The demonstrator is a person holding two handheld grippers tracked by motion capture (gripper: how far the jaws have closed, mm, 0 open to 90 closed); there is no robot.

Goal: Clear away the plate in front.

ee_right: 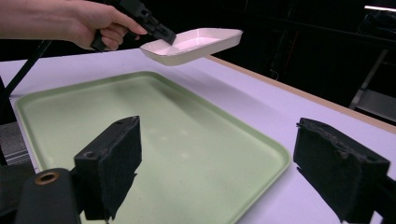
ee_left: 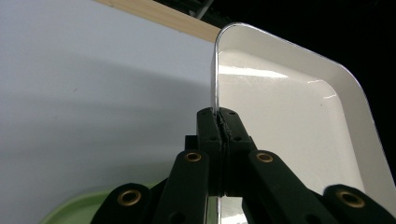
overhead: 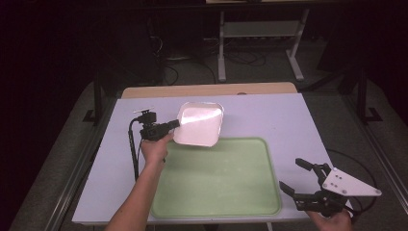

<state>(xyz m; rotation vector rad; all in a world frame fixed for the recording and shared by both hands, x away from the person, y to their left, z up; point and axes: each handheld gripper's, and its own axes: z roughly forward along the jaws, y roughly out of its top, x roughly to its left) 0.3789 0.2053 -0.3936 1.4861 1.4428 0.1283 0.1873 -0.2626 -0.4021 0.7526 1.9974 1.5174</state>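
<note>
Right tool [overhead: 299, 179] spread, idle off green tray [overhead: 216, 202] near corner | left tool [overhead: 179, 123] pinching white dish [overhead: 199, 123] rim, dish aloft over tray far edge | I'd keep it level, lower slowly onto tray.

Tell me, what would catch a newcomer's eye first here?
Probably the shiny white dish, lifted above the table's far side, its rim pinched by the left gripper. Below it lies a large pale green tray with nothing on it. At the near right corner, the right gripper waits with its jaws wide open.
</note>
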